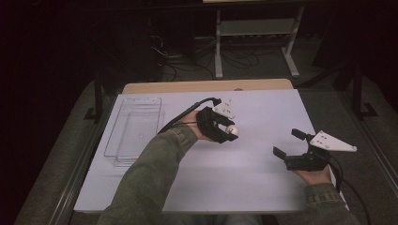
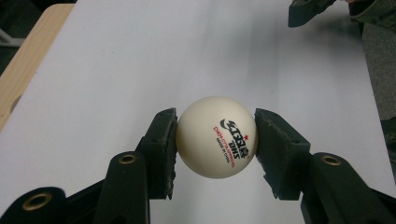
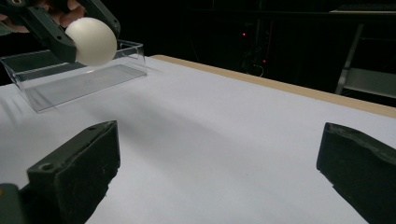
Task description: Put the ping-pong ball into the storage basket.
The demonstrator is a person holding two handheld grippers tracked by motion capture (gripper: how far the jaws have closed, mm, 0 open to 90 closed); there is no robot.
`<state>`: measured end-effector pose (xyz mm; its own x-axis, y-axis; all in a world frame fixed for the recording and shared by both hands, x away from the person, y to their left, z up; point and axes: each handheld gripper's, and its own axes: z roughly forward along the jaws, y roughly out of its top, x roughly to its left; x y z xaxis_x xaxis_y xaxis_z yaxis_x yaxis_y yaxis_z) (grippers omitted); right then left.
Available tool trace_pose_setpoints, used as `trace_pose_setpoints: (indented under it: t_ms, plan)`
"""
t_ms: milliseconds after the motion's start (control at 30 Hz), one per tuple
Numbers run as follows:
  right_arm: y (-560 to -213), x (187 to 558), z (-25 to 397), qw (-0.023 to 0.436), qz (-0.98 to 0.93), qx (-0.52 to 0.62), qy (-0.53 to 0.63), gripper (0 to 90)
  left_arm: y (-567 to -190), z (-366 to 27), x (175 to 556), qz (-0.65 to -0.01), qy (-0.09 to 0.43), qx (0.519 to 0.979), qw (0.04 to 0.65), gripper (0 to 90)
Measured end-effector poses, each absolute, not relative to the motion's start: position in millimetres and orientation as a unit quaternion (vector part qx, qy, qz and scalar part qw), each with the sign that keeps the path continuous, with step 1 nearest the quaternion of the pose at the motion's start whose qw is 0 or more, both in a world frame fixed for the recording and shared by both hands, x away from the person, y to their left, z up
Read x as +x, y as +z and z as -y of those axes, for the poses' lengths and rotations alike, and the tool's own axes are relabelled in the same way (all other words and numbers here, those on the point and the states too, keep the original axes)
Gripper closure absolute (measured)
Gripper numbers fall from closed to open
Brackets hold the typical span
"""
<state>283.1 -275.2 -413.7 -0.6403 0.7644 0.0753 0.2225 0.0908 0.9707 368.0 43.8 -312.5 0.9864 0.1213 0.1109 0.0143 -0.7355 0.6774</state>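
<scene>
— Over the white tabletop (image 1: 263, 168) in the high view, where's the small cream-white table-tennis ball (image 1: 232, 131)?

— Pinched in the left gripper (image 1: 228, 130), right of the clear plastic rectangular tray (image 1: 133, 133). The right gripper (image 1: 288, 143) sits well apart, jaws spread wide.

— Left gripper view?

— Ball (image 2: 216, 136) between both pads, printed logo facing the camera.

— Right gripper view?

— Jaws wide, holding nothing; ball (image 3: 91, 40) gripped up high, before the tray (image 3: 79, 79).

Clear tray (image 1: 136, 131) blocks the left; table (image 1: 263, 112) open elsewhere
</scene>
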Motion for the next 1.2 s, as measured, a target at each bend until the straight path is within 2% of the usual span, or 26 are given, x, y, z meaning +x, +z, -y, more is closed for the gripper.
trace_pose_setpoints:
  t_ms: [500, 1200]
  plan:
    - [-414.5, 283.2, 274.7, 0.235, -0.702, 0.354, 0.571, 0.0, -303.6, -61.9, 365.3, -0.039, 0.079, 0.929, 0.359, 50.7]
    - [-415.3, 283.0, 273.0, 0.236, -0.708, 0.352, 0.565, 0.0, -285.1, -106.5, 359.0, -0.055, 0.104, 0.932, 0.344, 50.7]
